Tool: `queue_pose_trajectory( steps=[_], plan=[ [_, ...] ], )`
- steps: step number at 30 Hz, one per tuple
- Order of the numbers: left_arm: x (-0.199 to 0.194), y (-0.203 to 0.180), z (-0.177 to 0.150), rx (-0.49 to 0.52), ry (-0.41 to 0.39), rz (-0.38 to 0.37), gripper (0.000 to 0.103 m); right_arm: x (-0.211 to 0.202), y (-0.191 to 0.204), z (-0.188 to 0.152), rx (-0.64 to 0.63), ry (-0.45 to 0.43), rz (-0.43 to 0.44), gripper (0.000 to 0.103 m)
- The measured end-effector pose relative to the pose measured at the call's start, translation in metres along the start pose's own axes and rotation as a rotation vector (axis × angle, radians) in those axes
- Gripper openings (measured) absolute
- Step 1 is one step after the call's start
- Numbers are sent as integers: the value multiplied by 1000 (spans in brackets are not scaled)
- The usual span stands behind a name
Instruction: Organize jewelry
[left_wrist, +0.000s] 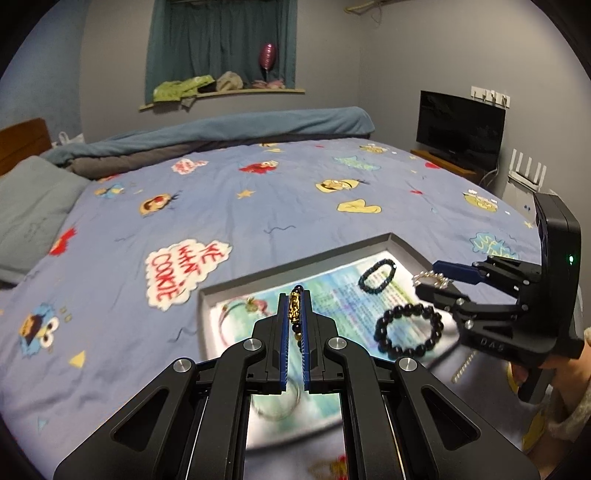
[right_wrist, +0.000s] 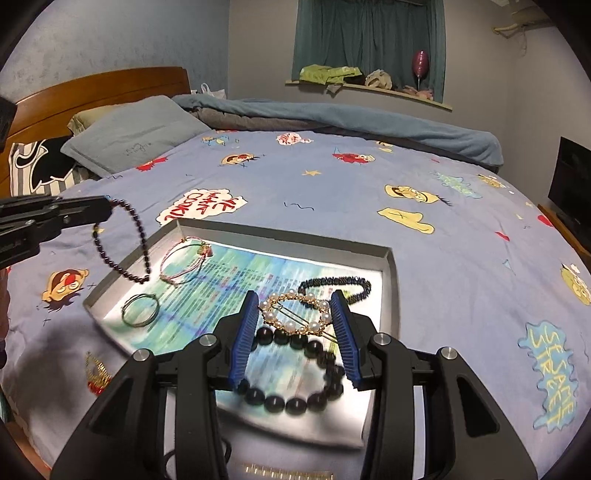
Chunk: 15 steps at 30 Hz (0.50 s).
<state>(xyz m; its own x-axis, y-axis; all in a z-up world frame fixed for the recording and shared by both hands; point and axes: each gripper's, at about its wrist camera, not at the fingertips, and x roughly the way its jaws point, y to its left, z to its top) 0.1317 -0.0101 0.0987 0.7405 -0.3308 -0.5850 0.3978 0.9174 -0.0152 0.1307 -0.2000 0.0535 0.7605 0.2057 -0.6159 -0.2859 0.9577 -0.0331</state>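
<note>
Left tongs (left_wrist: 295, 325): I've clamped the bracelet (right_wrist: 122, 240), lifted clear of the tray (right_wrist: 391, 280).
Right tongs (right_wrist: 295, 325): I've gripped the pearl clip (right_wrist: 295, 314) widthwise.

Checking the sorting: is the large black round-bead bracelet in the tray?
In: the large black round-bead bracelet lies on the shallow grey tray's printed liner.

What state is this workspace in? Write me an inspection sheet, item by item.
Surface: blue cartoon-print bedsheet carrying a shallow grey tray.
Job's things: in the tray, large black bead bracelet, small dark beaded bracelet, pink cord bracelet, thin metal ring.
Clutter: blurred gold chain-like piece by the tray's near edge.
Grippers: left gripper shut on a dark beaded bracelet with gold charm; right gripper shut on a gold pearl-ringed hair clip, above the tray.
Cables: thin cord beside the black television.
Surroundings: grey pillow, wooden headboard, teal curtain.
</note>
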Motion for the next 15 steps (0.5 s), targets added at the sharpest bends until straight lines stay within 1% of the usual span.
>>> queue_pose_trajectory(
  steps=[2, 6, 9, 11, 13, 15],
  plan=[
    [10, -1, 7, 4, 9, -10, 7, 11, 1, 5, -18, 22, -8, 41],
    [37, 7, 17, -60, 36, -79, 7, 29, 1, 14, -18, 62, -10, 41],
    [61, 11, 23, -104, 62, -113, 7, 40, 1, 16, 4, 97, -2, 41],
    [73, 13, 25, -115, 83, -115, 7, 47, 2, 17, 7, 119, -1, 41],
    [88, 14, 25, -112, 113, -86, 7, 51, 3, 16, 9, 136, 1, 41],
    [99, 16, 21, -118, 142, -76, 7, 55, 4, 16, 8, 152, 0, 41]
  ],
)
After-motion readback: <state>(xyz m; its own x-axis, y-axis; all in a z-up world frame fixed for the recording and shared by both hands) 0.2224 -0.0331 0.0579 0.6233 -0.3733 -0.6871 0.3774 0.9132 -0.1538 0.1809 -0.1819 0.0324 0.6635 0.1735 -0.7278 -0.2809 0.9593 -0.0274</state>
